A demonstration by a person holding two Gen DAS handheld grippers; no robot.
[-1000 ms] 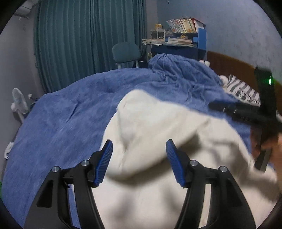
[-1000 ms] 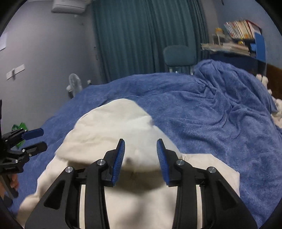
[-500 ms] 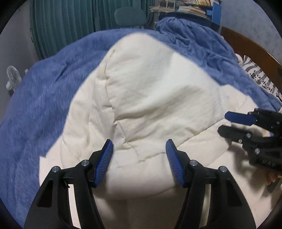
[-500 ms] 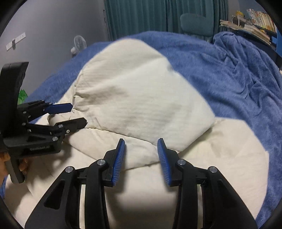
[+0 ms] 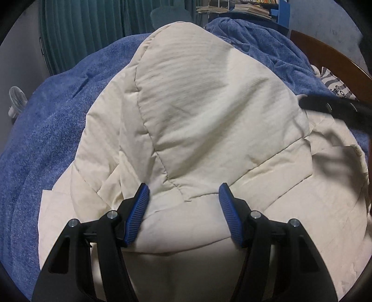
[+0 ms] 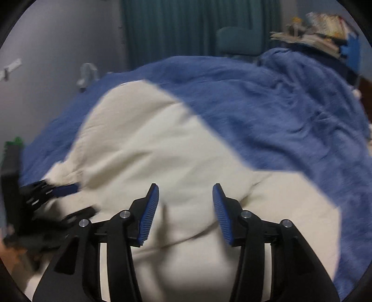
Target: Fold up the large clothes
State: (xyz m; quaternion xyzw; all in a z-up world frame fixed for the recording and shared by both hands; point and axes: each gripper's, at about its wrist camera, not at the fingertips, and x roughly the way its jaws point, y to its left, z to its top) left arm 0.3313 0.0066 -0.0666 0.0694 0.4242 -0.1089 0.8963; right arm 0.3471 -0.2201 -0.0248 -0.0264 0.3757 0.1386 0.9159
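Observation:
A large cream padded hooded jacket lies on the blue bed cover, its hood spread flat and pointing away from me. My left gripper is open and empty, just above the base of the hood. My right gripper is open and empty above the jacket on its right side; this view is blurred. The right gripper shows as a dark blurred shape at the right edge of the left wrist view. The left gripper shows blurred at the lower left of the right wrist view.
A blue fleece blanket covers the bed and bunches up at the far right. Teal curtains, an office chair and a desk with books stand beyond the bed. A wooden headboard is on the right, a small fan on the left.
The left gripper has come closer over the hood, which now fills more of its view. The right gripper has swung up and away to the right, blurring its view. Both stay open.

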